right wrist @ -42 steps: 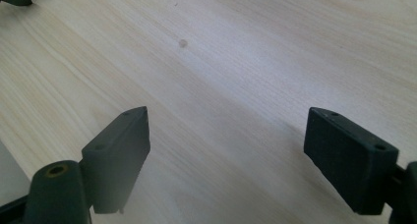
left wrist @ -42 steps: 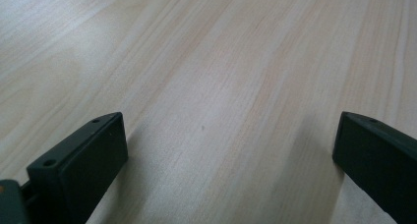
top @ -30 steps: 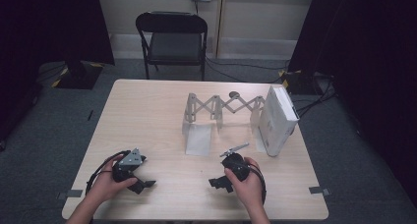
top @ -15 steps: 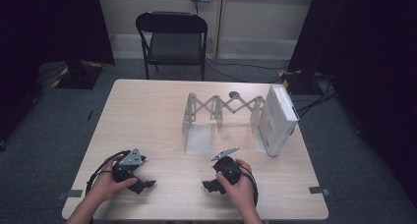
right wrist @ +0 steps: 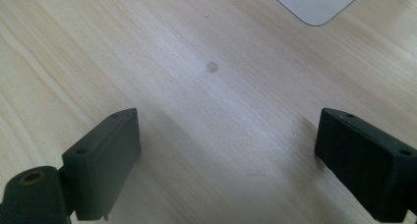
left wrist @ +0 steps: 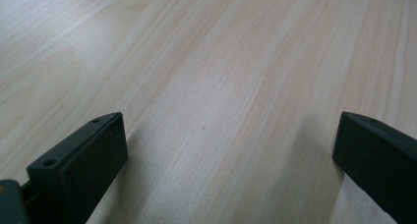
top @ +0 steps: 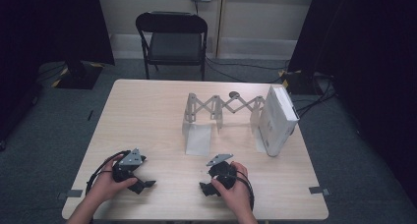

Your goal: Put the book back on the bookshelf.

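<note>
Clearly both tools are resting low on the table (top: 147,111) near its front edge, each in one of the person's hands. The right gripper (top: 209,188) has just been opening its jaws, and in the right gripper view they stand wide with only bare wood between them; a pale rounded corner (right wrist: 314,3) of a flat white piece lies ahead, well beyond the jaw tips. The left gripper (top: 142,184) is spread just as wide, nothing held, wood grain alone ahead of it.

Nearest ahead of the right gripper stands the white accordion rack (top: 221,111), stretched out across the table, with its flat white end panel (top: 199,138) closest to the tool and a white box (top: 278,118) at its far end, up and to the right of that gripper.

Judging by this, the step in hand looks like a reach toward the rack. To do it well, the right gripper should keep its jaws wide, lift clear of the wood, and approach a thin edge squarely so both pads meet flat faces. The lattice looks light and springy, so a slow close and a steadying left gripper would likely prevent tipping or sliding.
</note>
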### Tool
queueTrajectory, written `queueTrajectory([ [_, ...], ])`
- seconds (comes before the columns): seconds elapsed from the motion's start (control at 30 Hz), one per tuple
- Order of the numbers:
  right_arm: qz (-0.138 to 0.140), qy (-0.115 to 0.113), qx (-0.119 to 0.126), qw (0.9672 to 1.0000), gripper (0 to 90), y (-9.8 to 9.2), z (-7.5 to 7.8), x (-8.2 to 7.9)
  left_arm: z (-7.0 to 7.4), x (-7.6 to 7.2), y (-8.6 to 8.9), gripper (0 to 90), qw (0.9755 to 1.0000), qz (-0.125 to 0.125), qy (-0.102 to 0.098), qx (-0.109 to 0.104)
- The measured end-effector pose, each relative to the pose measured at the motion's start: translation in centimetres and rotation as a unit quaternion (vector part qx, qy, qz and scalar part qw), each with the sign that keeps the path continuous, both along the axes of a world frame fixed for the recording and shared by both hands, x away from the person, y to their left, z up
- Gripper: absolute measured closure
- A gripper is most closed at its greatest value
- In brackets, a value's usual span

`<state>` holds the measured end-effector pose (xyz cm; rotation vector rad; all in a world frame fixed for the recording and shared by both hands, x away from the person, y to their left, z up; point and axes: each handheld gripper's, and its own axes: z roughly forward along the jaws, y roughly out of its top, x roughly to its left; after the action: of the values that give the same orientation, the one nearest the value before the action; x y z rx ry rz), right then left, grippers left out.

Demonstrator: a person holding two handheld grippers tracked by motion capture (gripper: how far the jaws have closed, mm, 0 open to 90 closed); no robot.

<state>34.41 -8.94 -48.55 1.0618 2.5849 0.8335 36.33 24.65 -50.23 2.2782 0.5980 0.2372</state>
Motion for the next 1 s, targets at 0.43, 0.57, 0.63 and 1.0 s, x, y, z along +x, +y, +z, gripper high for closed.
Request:
queueTrajectory([
  [0.43, -0.002, -0.025, 0.019, 0.9995, 9.3, 0.1, -0.5, -0.1, 0.0, 0.0, 0.0, 0.0, 1.0, 0.001, 0.0, -0.001],
  [0.57, 0.0, -0.032, 0.026, 0.9992, 9.2, 0.0, -0.6, -0.1, 0.0, 0.0, 0.0, 0.0, 1.0, 0.0, 0.0, 0.0],
  [0.63, 0.003, -0.042, 0.036, 0.9985, 9.3, -0.2, -0.8, -0.3, 0.0, 0.0, 0.0, 0.0, 1.0, 0.0, 0.0, -0.001],
  [1.0, 0.006, -0.06, 0.057, 0.9965, 9.3, -0.7, -1.3, -0.7, 0.0, 0.0, 0.0, 0.0, 1.0, 0.0, 0.0, -0.001],
])
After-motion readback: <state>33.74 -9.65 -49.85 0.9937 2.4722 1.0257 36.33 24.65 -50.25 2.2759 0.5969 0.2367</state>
